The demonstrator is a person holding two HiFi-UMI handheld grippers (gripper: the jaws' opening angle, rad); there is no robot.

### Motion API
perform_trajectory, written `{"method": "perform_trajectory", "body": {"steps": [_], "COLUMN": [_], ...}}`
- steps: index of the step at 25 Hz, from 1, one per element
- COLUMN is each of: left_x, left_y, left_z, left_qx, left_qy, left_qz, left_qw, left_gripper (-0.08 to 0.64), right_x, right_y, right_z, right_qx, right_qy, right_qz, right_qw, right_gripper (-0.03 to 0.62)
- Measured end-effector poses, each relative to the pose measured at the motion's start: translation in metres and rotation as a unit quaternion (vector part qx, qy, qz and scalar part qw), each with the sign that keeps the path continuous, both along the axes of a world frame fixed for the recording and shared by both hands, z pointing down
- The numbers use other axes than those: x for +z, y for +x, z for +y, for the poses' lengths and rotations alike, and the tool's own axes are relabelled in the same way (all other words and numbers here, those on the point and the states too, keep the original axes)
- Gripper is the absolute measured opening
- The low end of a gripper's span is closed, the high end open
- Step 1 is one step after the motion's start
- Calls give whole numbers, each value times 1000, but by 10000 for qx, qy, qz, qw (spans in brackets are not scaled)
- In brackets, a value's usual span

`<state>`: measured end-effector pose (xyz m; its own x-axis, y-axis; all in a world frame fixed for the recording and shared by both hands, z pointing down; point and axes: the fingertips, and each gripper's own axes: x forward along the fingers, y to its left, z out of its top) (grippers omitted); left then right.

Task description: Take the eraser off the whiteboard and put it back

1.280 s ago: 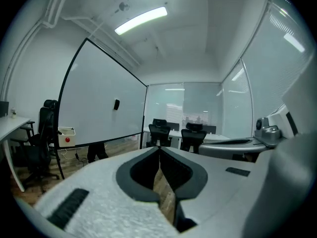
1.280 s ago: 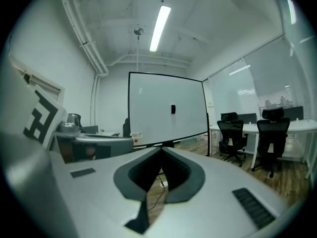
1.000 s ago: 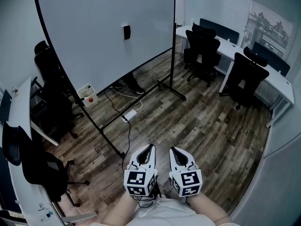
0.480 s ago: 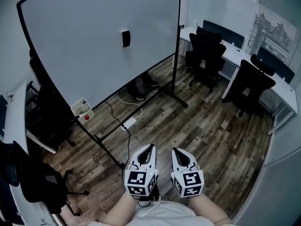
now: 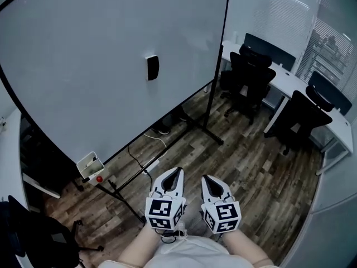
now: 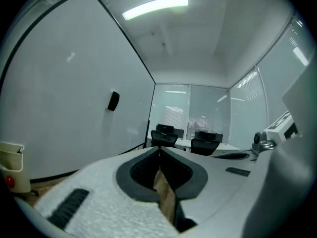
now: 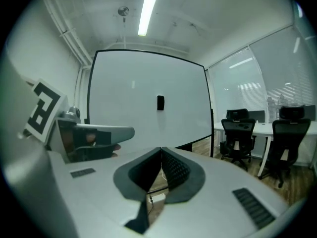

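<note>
A small black eraser sticks to the face of a large whiteboard on a black rolling stand. The eraser shows up and left of the jaws in the left gripper view, and the eraser sits straight ahead above the jaws in the right gripper view. My left gripper and right gripper are held side by side low in the head view, well short of the board. Both are shut with nothing between the tips.
A small tray with a red marker hangs at the board's lower left. The stand's black foot and a white power strip with cable lie on the wood floor ahead. Black office chairs and white desks stand to the right.
The whiteboard and eraser have grown larger and nearer in the head view as I walked toward them. Both grippers kept their side-by-side pose and stayed shut.
</note>
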<state>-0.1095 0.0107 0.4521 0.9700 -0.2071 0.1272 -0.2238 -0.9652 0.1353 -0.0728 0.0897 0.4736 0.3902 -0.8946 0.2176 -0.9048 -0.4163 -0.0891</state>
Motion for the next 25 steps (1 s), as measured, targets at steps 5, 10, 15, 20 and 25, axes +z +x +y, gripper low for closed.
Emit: {"method": "perform_trajectory", "body": {"steps": [5,10,15,20,25], "left_x": [-12,-10,-7,-3,-3], "left_y": [34,53,68,102,145], "left_z": [-61,-96,-134,-169,-199], "left_qx": [-93,-255,-692,-1293,-2016], "left_qy": [213,319,432,455,379], "left_qz": [66,9,-44,-71,-70], "left_qw": [9997,9992,9967,9905,9787], "left_gripper": [20,20,20,20,20], "right_x": [-11,-11,-11,-7,-14], "right_y": [37,59,77,114,169], "right_z": [-61,-102,-145,-186,-221], "right_qx": [-34,-280,-862,-1643,-2383], "right_qy": [79,129,221,176,263], "right_qz": [108,69,176,333,285], "right_qw": [9999,9995,9959,9857,9704], "right_gripper": [28,28,28,28,28]}}
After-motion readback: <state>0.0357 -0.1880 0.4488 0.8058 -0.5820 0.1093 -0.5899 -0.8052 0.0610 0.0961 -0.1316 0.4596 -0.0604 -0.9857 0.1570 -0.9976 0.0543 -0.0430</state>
